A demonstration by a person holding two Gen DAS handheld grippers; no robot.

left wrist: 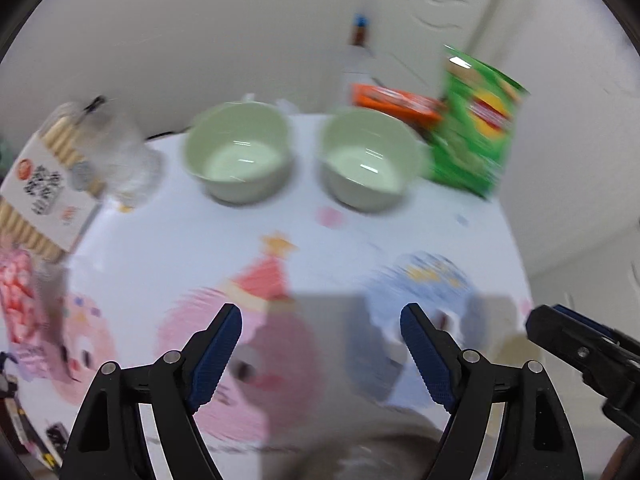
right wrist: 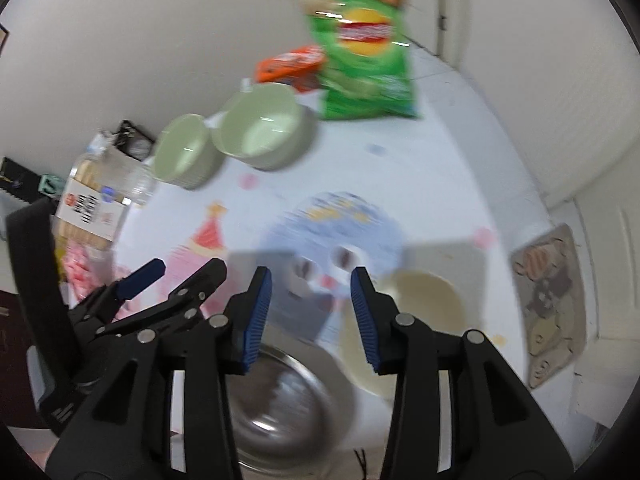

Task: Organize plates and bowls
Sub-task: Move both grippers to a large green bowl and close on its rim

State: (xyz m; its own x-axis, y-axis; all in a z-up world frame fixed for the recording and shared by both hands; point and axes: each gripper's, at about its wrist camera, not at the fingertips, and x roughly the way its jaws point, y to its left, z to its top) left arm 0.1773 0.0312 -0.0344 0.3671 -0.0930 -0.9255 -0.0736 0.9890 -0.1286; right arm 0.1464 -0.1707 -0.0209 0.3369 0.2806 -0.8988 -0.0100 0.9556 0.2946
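Note:
Two pale green bowls stand side by side at the far side of the table, the left bowl [left wrist: 237, 152] [right wrist: 186, 156] and the right bowl [left wrist: 368, 160] [right wrist: 266, 126]. A steel plate [right wrist: 288, 404] lies near the front edge, below my right gripper [right wrist: 311, 312], with a cream plate [right wrist: 420, 308] beside it on the right. My left gripper [left wrist: 322, 344] is open and empty above the patterned cloth. My right gripper is open and empty; in the left wrist view it shows at the right edge [left wrist: 580, 344]. The left gripper shows at the left of the right wrist view [right wrist: 176, 276].
A green crisp bag [left wrist: 476, 120] [right wrist: 364, 52] and an orange packet [left wrist: 394, 102] [right wrist: 290, 62] stand behind the bowls. A biscuit box [left wrist: 40, 192], a clear jar [left wrist: 120, 160] and a pink packet [left wrist: 20, 300] are at the left. The table edge curves at the right [right wrist: 532, 216].

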